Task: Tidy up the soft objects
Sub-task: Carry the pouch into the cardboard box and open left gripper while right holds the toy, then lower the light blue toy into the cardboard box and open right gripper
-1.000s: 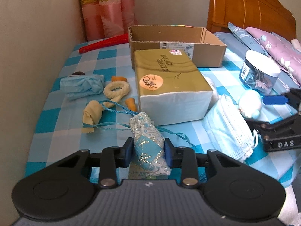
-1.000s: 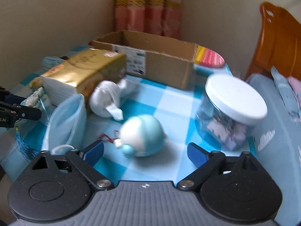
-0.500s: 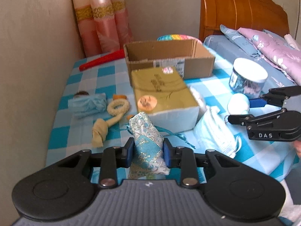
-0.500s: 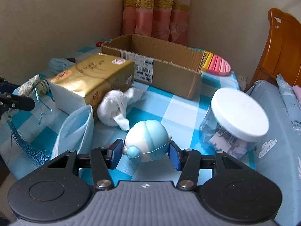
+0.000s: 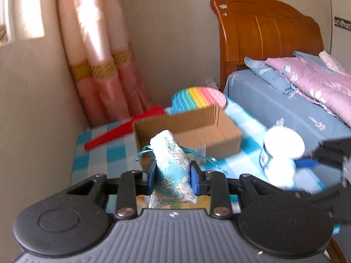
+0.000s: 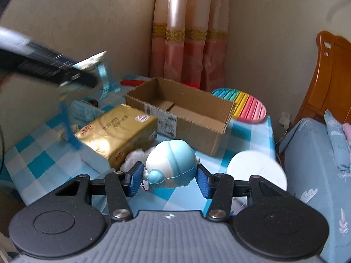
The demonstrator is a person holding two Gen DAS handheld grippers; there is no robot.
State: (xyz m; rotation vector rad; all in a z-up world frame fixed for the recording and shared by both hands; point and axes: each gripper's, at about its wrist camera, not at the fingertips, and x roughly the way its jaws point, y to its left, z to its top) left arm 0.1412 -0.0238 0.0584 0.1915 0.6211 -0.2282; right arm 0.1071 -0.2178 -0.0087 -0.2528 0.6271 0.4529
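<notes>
My left gripper [image 5: 173,176] is shut on a blue and white embroidered pouch [image 5: 170,164] with a teal cord, held in the air in front of the open cardboard box [image 5: 186,133]. My right gripper [image 6: 169,178] is shut on a round blue and white squishy toy [image 6: 172,164], lifted above the checked cloth. The box [image 6: 182,111] shows in the right wrist view too, open and seemingly empty. The left gripper [image 6: 43,65] appears blurred at upper left in the right wrist view. The right gripper [image 5: 311,164] and its toy [image 5: 279,169] show at the right of the left wrist view.
A gold tissue pack [image 6: 118,131], a white wad [image 6: 136,157] and a folded blue mask [image 6: 83,109] lie on the checked table [image 6: 35,151]. A white-lidded jar [image 6: 256,171], a rainbow pop mat [image 6: 248,105] and a red handle [image 5: 125,129] are there. A bed [image 5: 285,100] is at right.
Both grippers rose off the table. The left one carried the pouch up towards the box. The right one closed on the squishy toy and lifted it.
</notes>
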